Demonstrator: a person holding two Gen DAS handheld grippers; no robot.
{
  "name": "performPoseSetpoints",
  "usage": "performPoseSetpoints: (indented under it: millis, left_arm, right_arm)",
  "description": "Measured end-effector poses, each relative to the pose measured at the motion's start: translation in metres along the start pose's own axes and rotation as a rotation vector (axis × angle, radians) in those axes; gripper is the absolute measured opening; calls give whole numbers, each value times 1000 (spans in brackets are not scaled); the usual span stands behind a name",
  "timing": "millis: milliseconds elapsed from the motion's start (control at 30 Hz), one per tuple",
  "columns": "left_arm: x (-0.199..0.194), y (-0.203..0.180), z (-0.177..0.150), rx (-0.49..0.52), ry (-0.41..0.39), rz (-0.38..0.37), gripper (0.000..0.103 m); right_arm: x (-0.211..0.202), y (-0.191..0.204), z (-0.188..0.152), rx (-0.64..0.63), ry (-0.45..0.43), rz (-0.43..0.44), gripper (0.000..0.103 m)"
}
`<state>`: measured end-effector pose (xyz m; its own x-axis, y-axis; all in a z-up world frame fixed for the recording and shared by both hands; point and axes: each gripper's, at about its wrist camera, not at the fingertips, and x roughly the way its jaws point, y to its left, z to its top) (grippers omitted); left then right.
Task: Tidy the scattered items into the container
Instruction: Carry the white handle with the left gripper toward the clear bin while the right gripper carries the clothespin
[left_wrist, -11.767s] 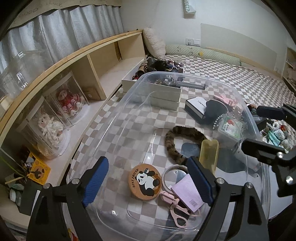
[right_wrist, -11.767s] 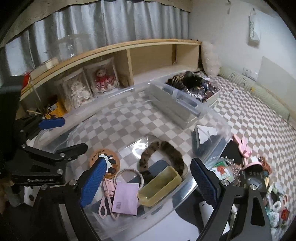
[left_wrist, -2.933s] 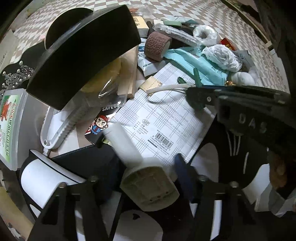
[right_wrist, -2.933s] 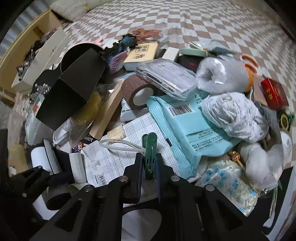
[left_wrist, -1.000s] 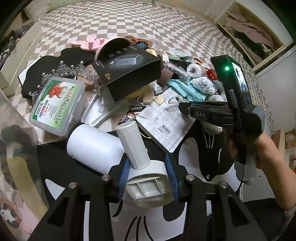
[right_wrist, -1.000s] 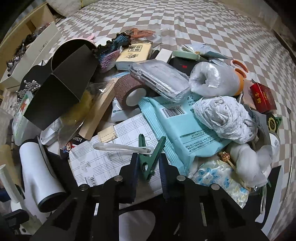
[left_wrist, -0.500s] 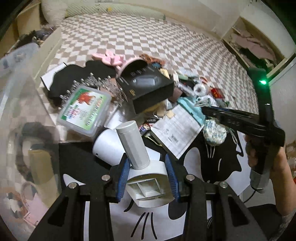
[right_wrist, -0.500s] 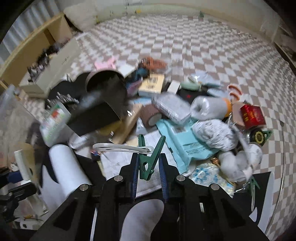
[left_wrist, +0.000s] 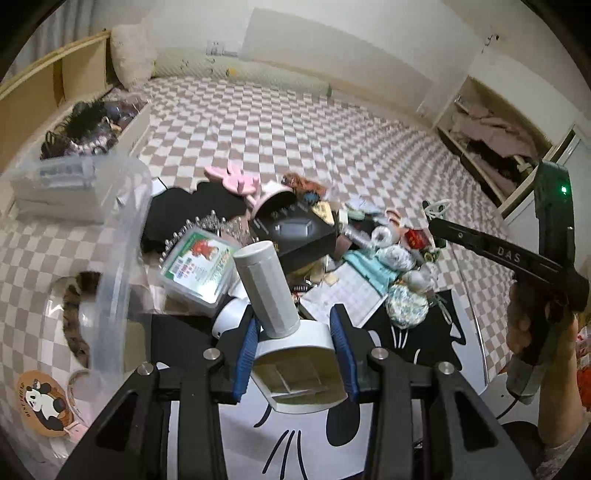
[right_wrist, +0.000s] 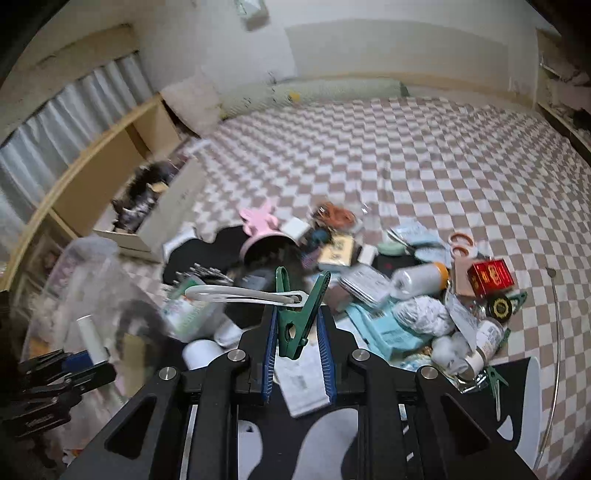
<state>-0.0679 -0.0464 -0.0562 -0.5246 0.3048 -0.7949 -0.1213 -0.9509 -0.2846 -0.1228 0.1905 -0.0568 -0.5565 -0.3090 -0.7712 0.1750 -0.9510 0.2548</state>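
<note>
Gripping a white plastic lint roller (left_wrist: 284, 325) by its wide base, the left gripper (left_wrist: 295, 354) hangs above a black-and-white mat (left_wrist: 303, 435), its blue pads pressed on both sides. The right gripper (right_wrist: 295, 347) has its jaws narrowed on a green plastic clothes peg (right_wrist: 297, 314), from which a white loop (right_wrist: 236, 293) dangles. At far left, the clear plastic storage container (left_wrist: 118, 258) sits on the checked bedspread (left_wrist: 295, 129), beside the heap of scattered oddments (right_wrist: 388, 295).
</note>
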Motion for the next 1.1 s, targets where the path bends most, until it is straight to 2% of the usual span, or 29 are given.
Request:
performPoseSetpoints:
  millis: [167,467,700,1100]
  left_arm:
    - [-29,6,6,6,-84,1,38]
    - [-84,49,12,-65,-235,19,38]
    - [-116,85,6,-127,-324,88,38]
    - [-156,143,-28,-249,-402,224,38]
  right_arm:
    - [-18,21,2,-33,-48,38,22]
    - [-34,50,7,-73,-110,85,22]
    - [-34,70,13,-90,-126,125,22]
    - [-31,117,19,-149,-156,196,22]
